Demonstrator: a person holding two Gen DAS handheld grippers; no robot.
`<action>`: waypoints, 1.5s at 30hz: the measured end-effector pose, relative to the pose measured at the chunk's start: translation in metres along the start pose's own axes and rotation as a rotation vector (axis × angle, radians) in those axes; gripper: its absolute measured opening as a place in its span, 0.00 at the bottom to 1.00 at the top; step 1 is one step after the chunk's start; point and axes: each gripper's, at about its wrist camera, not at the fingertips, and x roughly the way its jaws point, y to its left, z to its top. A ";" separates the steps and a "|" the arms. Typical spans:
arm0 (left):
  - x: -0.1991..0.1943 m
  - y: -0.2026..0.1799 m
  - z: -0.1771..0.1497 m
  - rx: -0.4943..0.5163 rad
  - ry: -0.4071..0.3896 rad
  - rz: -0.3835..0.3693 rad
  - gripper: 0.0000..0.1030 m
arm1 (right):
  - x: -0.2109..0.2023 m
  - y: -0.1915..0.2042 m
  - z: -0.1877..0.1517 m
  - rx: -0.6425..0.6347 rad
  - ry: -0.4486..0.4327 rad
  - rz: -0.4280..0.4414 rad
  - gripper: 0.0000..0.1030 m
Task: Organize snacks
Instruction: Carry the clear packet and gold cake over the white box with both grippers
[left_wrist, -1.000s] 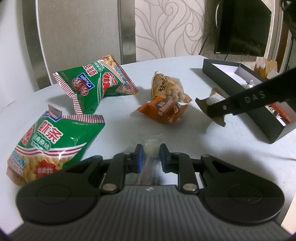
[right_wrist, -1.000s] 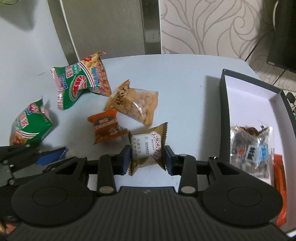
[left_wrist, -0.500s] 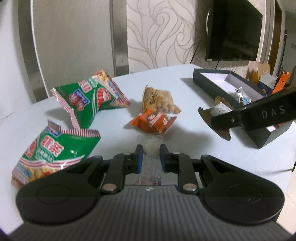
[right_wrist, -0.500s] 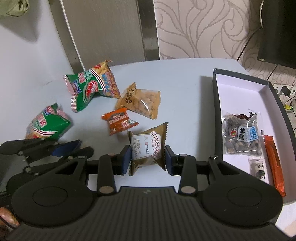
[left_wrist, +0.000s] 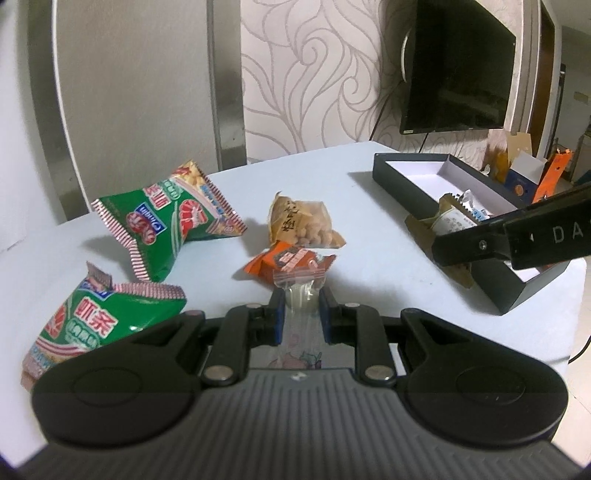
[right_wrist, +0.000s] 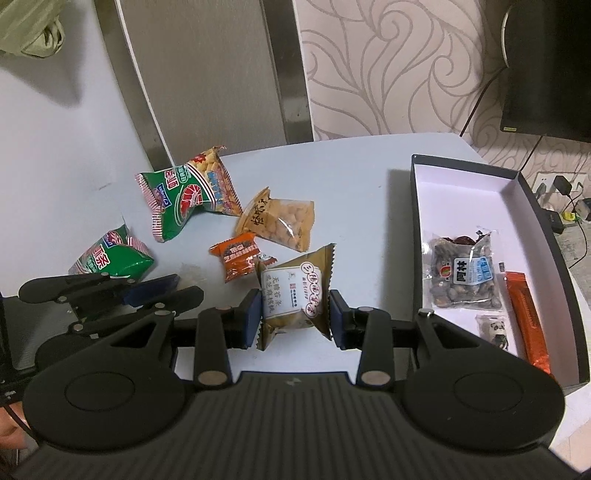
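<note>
My left gripper (left_wrist: 301, 312) is shut on a small clear candy packet (left_wrist: 300, 288), held above the table. My right gripper (right_wrist: 292, 314) is shut on a brown and white pastry packet (right_wrist: 295, 295), held in the air left of the black box (right_wrist: 546, 236); the packet also shows in the left wrist view (left_wrist: 448, 225). The box holds a nut bag (right_wrist: 463, 277), an orange bar (right_wrist: 526, 317) and a small panda packet (right_wrist: 493, 328). On the table lie two green shrimp-chip bags (right_wrist: 188, 195) (right_wrist: 110, 258), a peanut bag (right_wrist: 279, 219) and an orange packet (right_wrist: 238, 254).
The white table (right_wrist: 343, 177) ends just right of the box. A grey chair back (right_wrist: 207, 74) stands behind the table. A dark screen (left_wrist: 454, 70) hangs on the patterned wall. Cardboard boxes (left_wrist: 524, 173) stand beyond the box.
Both grippers have risen with their packets. The right gripper has drawn back so more of the box and table shows. The left view has tilted up and back.
</note>
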 end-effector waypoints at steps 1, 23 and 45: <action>0.000 -0.001 0.001 0.001 -0.001 -0.002 0.22 | -0.001 -0.001 0.000 0.003 -0.002 0.000 0.43; 0.013 -0.043 0.026 0.046 -0.034 -0.073 0.22 | -0.037 -0.038 -0.003 0.052 -0.061 -0.056 0.43; 0.023 -0.080 0.043 0.092 -0.052 -0.130 0.22 | -0.059 -0.074 -0.011 0.117 -0.090 -0.117 0.43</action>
